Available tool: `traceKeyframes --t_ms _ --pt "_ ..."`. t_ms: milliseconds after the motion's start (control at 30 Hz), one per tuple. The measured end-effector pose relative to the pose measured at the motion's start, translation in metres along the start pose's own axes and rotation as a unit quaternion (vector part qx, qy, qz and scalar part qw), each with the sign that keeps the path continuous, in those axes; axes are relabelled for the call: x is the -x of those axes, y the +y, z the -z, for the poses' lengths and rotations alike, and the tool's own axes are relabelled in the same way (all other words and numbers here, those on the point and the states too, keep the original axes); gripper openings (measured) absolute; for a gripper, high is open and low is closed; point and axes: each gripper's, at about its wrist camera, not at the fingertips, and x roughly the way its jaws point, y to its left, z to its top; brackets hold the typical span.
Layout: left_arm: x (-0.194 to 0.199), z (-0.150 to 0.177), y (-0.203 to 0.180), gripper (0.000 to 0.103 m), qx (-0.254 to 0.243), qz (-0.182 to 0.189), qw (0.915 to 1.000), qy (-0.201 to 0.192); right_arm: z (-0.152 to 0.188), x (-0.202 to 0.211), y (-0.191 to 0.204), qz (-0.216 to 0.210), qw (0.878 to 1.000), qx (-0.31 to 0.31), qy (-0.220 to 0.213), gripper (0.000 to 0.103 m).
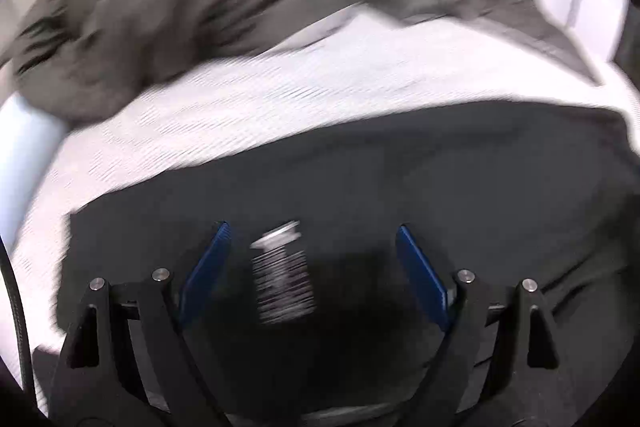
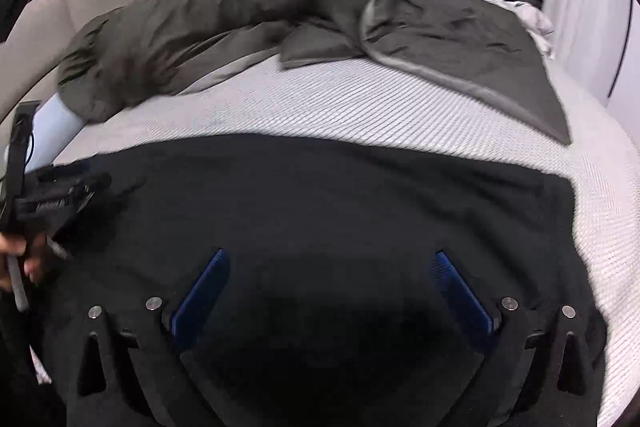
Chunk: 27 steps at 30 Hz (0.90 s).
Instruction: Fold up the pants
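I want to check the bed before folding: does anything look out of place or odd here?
The black pants lie flat on the white mattress cover. A white barcode tag still hangs on them. The grey duvet is pushed into a crumpled heap behind. Both grippers, left and right, are open and empty.

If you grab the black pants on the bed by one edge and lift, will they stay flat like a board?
Probably not. The black fabric pants lie limp and follow the white ribbed mattress, so they would likely droop and hang. They look thin, so probably light. The cloth looks matte, so it likely would not slip from the blue pads.
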Motion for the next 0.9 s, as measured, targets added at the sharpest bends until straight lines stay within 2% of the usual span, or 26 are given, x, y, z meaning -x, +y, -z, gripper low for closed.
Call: traceKeyframes --t_ms 33,133,233,267,333,367,433,500,533,600,667,733,800,900 --pt "-0.004 0.009 0.017 0.082 0.011 -0.006 0.9999 0.01 0.008 -0.004 0.003 0.001 1.0 -0.001 0.012 0.103" --pt "-0.025 0.031 0.061 0.082 0.03 0.01 0.9985 0.046 0.025 -0.015 0.024 0.011 0.999 0.011 0.035 0.102" --pt "-0.027 0.042 0.109 0.082 0.078 0.035 0.9955 0.041 0.027 -0.025 0.023 0.025 0.998 0.007 0.05 0.102" --pt "-0.025 0.043 0.124 0.082 0.092 0.022 0.9948 0.036 0.025 -0.03 0.019 0.032 0.998 0.004 0.055 0.102" --pt "-0.025 0.049 0.157 0.082 0.127 -0.031 0.9906 0.039 0.027 -0.035 0.017 0.053 0.997 -0.002 0.061 0.102" --pt "-0.027 0.053 0.171 0.079 0.15 -0.041 0.9869 0.041 0.028 -0.037 0.012 0.063 0.996 -0.005 0.063 0.102" --pt "-0.024 0.057 0.19 0.071 0.187 -0.038 0.9809 0.036 0.028 -0.041 0.002 0.081 0.994 -0.015 0.069 0.102" --pt "-0.016 0.052 0.182 0.07 0.167 -0.059 0.9838 0.029 0.027 -0.04 -0.007 0.079 0.994 -0.028 0.071 0.102" --pt "-0.011 0.049 0.174 0.07 0.153 -0.056 0.9865 0.02 0.024 -0.038 -0.008 0.081 0.994 -0.03 0.068 0.102" --pt "-0.003 0.038 0.158 0.07 0.137 -0.023 0.9903 0.002 0.019 -0.033 -0.006 0.085 0.994 -0.025 0.06 0.102" --pt "-0.005 0.02 0.138 0.074 0.117 0.011 0.993 -0.01 0.016 -0.027 -0.002 0.071 0.996 -0.023 0.051 0.102" --pt "-0.021 0.001 0.119 0.074 0.085 0.002 0.9963 0.008 0.012 -0.027 0.003 0.055 0.997 -0.02 0.046 0.102" --pt "-0.04 -0.016 0.102 0.074 0.029 -0.036 0.9983 0.035 0.008 -0.03 0.007 0.051 0.997 -0.017 0.048 0.102" --pt "-0.07 -0.025 0.104 0.075 0.006 -0.05 0.9959 0.075 0.004 -0.035 0.011 0.053 0.997 -0.006 0.05 0.102"
